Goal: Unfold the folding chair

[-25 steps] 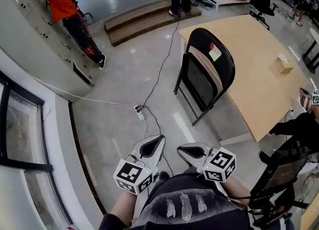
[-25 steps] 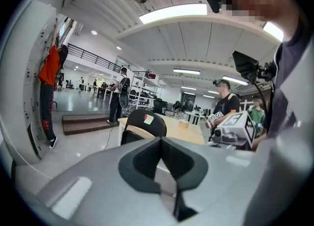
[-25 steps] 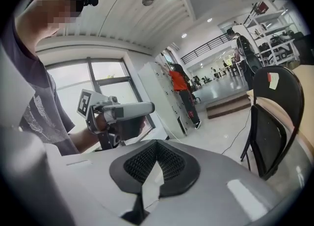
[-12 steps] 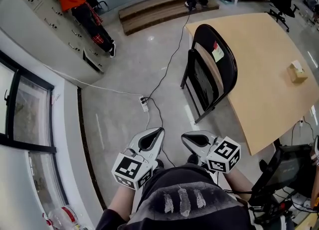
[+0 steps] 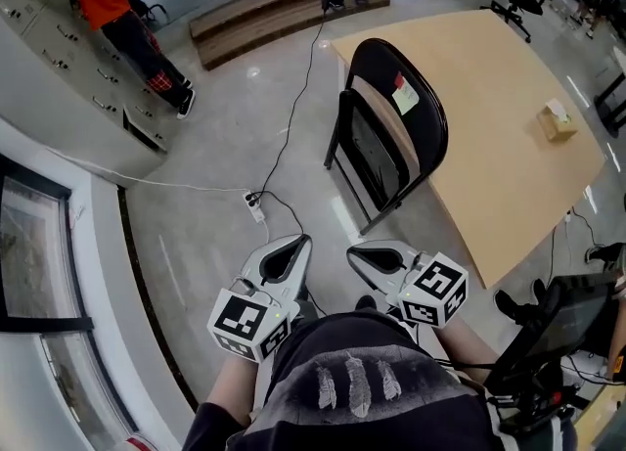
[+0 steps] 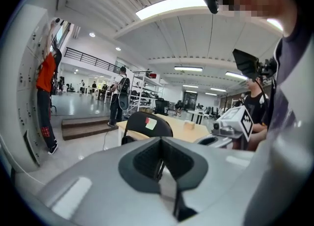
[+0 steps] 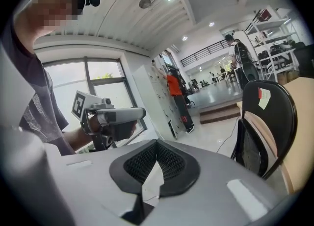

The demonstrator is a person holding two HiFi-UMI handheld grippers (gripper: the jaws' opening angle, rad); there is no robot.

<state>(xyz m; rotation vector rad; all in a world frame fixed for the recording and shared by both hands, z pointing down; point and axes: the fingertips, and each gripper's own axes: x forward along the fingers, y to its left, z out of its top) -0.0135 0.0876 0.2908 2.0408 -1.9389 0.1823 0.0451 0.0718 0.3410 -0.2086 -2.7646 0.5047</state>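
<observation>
Fully closed left gripper [image 5: 296, 244], right gripper [image 5: 358, 251], both empty

The folding chair [image 5: 391, 136] stands just beside the surface's [image 5: 499, 67] left edge, ahead of the left claw [image 5: 299, 242] and right claw [image 5: 354, 249]. A box [image 5: 555, 124] sits on the surface. A power strip [image 5: 253, 206] lies on the floor [image 5: 220, 136], left of the chair.

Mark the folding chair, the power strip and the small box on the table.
folding chair [image 5: 423, 124], head view, on its black backrest.
power strip [image 5: 253, 206], head view, on its white body.
small box [image 5: 556, 124], head view, on its top face.
</observation>
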